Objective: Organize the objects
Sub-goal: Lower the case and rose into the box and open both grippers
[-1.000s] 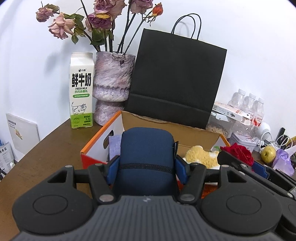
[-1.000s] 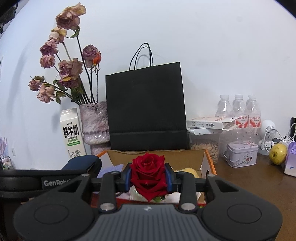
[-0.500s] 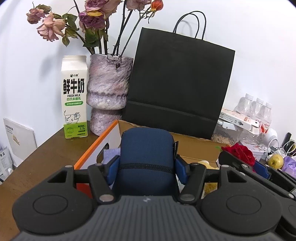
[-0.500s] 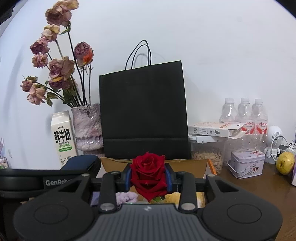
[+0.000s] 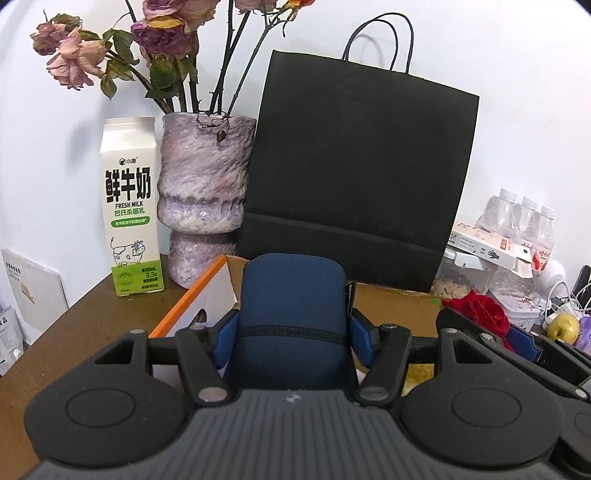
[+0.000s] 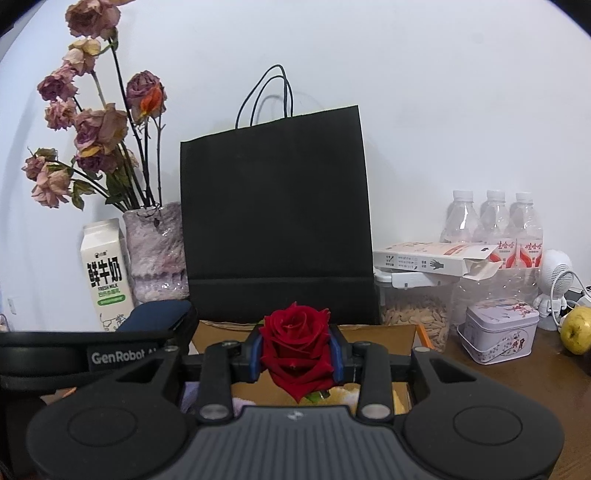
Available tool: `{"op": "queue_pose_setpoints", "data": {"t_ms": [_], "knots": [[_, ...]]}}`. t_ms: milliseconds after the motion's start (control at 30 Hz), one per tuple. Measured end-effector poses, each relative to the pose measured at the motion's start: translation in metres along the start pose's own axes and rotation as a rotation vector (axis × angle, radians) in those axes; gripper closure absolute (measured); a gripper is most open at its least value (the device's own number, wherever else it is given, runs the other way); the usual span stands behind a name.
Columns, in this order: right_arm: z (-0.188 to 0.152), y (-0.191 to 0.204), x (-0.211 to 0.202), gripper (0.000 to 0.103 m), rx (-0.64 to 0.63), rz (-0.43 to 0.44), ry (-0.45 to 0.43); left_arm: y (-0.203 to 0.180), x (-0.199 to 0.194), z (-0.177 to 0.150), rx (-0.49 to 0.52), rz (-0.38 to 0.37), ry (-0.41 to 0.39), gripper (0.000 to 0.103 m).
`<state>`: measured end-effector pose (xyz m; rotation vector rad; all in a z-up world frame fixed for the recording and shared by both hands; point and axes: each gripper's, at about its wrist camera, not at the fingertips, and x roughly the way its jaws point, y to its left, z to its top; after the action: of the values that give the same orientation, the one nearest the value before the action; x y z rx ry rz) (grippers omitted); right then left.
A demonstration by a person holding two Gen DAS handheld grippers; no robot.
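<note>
left gripper (image 5: 291, 328) clenching soft blue pouch (image 5: 291, 295) above the box (image 5: 391, 306) | right gripper (image 6: 295, 354) pinching fragile rose (image 6: 295, 343) by the bloom | stem looking safer

Your left gripper (image 5: 291, 328) body hides most of the cardboard box (image 5: 391, 306) interior, so you cannot tell its contents. The dried flowers (image 5: 162, 33) are cut off at the top edge. The red rose (image 6: 295, 347) stem sits hidden behind your right gripper (image 6: 295, 354).
</note>
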<state>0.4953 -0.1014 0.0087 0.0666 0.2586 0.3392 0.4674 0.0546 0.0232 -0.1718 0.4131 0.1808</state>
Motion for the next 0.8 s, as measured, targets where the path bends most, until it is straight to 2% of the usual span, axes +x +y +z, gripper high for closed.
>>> {"op": "queue_pose_setpoints", "data": {"t_ms": [667, 767, 800], "knots": [[0.000, -0.004, 0.032, 0.068, -0.011, -0.023, 0.056, -0.001, 0.031, 0.008, 0.018, -0.006, -0.005, 0.040], [-0.001, -0.007, 0.036, 0.061, -0.001, -0.040, 0.078, 0.002, 0.036, 0.008, 0.006, -0.008, 0.005, 0.033], [-0.001, -0.009, 0.037, 0.059, 0.005, -0.040, 0.088, 0.003, 0.036, 0.008, 0.002, -0.004, -0.001, 0.021]]}}
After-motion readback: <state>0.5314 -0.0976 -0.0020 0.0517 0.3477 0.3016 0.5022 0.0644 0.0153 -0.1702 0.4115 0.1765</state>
